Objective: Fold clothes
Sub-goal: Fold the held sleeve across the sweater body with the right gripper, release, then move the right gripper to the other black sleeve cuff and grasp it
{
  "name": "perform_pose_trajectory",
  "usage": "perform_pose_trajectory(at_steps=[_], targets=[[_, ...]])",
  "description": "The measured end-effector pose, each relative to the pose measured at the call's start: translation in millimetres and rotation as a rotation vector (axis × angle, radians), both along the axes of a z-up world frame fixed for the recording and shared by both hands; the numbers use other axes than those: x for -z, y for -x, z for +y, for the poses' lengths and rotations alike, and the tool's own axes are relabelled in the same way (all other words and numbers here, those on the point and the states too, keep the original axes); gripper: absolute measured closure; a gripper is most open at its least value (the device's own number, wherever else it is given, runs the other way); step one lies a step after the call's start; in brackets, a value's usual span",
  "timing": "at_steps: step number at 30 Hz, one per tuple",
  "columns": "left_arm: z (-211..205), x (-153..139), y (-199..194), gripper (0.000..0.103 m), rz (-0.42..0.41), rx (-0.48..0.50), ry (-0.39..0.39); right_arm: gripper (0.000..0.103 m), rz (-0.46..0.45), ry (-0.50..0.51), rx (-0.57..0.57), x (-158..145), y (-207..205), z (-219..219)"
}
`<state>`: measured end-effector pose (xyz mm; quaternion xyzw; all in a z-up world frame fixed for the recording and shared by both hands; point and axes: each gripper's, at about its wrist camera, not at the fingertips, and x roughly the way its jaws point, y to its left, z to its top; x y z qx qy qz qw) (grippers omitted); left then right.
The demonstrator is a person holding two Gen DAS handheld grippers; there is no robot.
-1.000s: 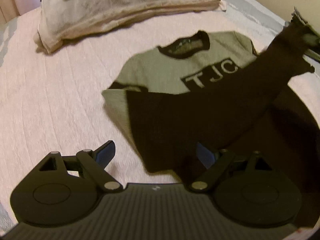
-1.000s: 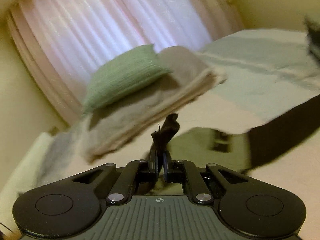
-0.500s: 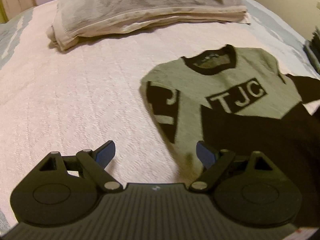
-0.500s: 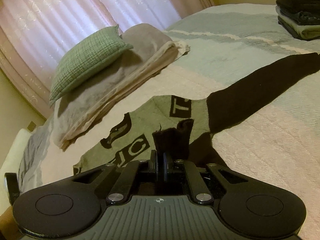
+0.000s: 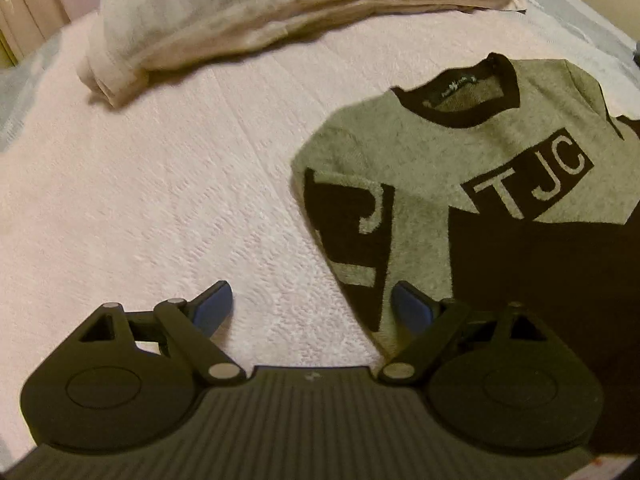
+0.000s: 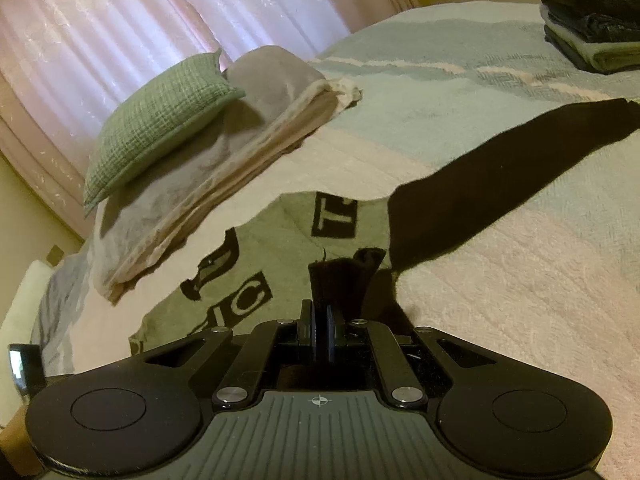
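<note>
A grey and black sweater [image 5: 420, 168] with "TJC" lettering lies face up on the bed, neck toward the far side. One sleeve is folded across its left part. My left gripper [image 5: 308, 308] hangs open just above the bed at the sweater's near left edge, nothing between its blue pads. In the right wrist view the same sweater [image 6: 272, 240] spreads out below, its black sleeve [image 6: 500, 184] stretched off to the right. My right gripper [image 6: 320, 320] is shut on a bunch of the sweater's black fabric [image 6: 344, 280], which sticks up between the fingers.
A folded beige and grey blanket [image 5: 280, 12] lies at the far side of the bed, with a green pillow [image 6: 160, 128] on top. A stack of folded clothes [image 6: 592, 20] sits at the far right. Curtains hang behind. Pink bedspread [image 5: 140, 200] stretches left of the sweater.
The right gripper has carried the black fabric down across the sweater and lowered it toward the bed. The left gripper has shifted closer, staying open. The sleeve now lies folded on the sweater's left part.
</note>
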<state>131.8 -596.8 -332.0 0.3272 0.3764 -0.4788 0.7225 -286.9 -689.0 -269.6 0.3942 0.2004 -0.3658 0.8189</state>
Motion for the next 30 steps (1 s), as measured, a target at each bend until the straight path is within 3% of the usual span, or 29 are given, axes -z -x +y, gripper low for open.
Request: perform_pose_trajectory(at_steps=[3,7,9,13,16,19,24,26,28,30], targets=[[6.4,-25.9,18.1,0.021,-0.032,0.015,0.039,0.101,-0.027,0.022,-0.035,-7.0,-6.9,-1.2],[5.3,-46.6,58.5,0.021,0.057,0.082,0.089,0.101,-0.033,0.063,-0.109,-10.5,-17.5,3.5],[-1.0,-40.9,82.4,0.021,0.108,0.123,0.083,0.101,-0.034,0.062,-0.129,-5.5,-17.6,3.1],[-12.1,-10.4,121.1,0.021,0.128,0.158,0.023,0.101,-0.037,0.009,-0.115,16.8,-2.6,-10.7],[-13.2,7.3,146.3,0.021,0.069,0.191,-0.029,0.101,-0.042,-0.046,-0.104,32.1,11.5,-23.0],[-12.1,0.5,161.9,0.021,0.032,0.183,-0.019,0.101,-0.048,-0.068,-0.114,38.8,22.9,-24.3],[-16.1,-11.6,186.3,0.021,0.07,0.214,0.018,0.1,-0.047,-0.154,-0.086,51.8,36.9,-18.0],[-17.4,-9.6,195.2,0.021,0.076,0.24,0.014,0.092,-0.038,-0.17,-0.072,52.4,41.2,-16.0],[-19.6,-9.1,201.3,0.021,0.091,0.261,0.021,0.066,-0.038,-0.164,-0.057,48.6,44.8,-14.8],[-21.9,-8.3,206.3,0.021,0.095,0.277,0.029,0.056,-0.053,-0.161,-0.04,44.2,48.5,-13.6]])
